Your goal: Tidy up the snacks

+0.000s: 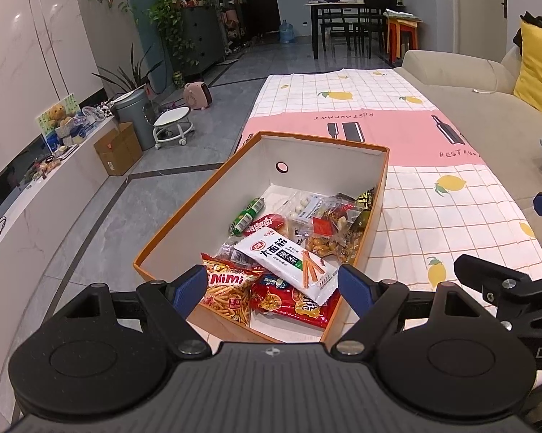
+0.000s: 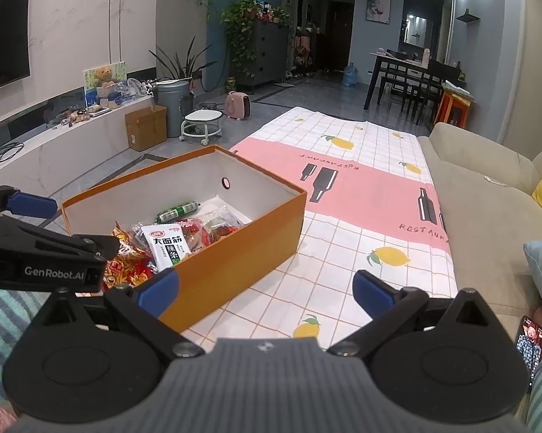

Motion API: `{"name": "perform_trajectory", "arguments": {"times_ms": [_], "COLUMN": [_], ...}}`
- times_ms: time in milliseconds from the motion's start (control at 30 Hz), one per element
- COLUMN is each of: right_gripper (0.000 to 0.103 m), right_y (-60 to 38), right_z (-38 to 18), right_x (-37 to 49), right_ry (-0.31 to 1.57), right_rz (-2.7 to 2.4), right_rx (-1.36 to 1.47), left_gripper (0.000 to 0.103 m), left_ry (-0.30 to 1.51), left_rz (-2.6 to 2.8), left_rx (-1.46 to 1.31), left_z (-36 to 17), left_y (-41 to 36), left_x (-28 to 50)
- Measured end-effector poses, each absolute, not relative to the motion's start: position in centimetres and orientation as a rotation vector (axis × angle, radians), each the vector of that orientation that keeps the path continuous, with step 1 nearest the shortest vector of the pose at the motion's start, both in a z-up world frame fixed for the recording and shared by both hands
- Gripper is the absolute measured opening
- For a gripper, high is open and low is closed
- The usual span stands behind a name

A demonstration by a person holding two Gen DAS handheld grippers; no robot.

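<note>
With my left gripper (image 1: 271,281) and right gripper (image 2: 267,292) both spread wide and empty, I judge the job nearly done: the snack packets (image 1: 289,249) all lie in the orange box (image 2: 234,252), and the tablecloth (image 2: 361,252) beside it shows none left.

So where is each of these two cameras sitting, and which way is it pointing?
Left wrist view: sits on the left hand-held gripper, looking down into the orange box of snacks; its open blue fingers and part of the right hand-held gripper show.
Right wrist view: sits on the right hand-held gripper, open, facing the tablecloth beside the box; a striped sleeve shows.
Both share the box, the white snack packet and the tablecloth.
</note>
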State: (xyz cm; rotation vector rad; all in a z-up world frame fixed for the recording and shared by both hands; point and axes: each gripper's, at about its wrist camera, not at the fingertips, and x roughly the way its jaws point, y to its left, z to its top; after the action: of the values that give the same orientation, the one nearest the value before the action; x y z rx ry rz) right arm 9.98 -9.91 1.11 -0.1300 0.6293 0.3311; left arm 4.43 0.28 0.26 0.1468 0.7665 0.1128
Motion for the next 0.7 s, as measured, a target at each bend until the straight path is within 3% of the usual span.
{"name": "perform_trajectory", "arguments": {"times_ms": [700], "right_gripper": [0.099], "right_y": [-10.01], "right_z": [0.9], "right_x": [10.29], "right_ry": [0.663], "right_rz": [0.334], "right_rx": [-0.118], "left_gripper": [0.096], "left_ry": [0.772], "left_rz": [0.118], "left_rx": [0.139], "left_z": [0.13], "left_y": [0.4], "left_x": [4.5]}}
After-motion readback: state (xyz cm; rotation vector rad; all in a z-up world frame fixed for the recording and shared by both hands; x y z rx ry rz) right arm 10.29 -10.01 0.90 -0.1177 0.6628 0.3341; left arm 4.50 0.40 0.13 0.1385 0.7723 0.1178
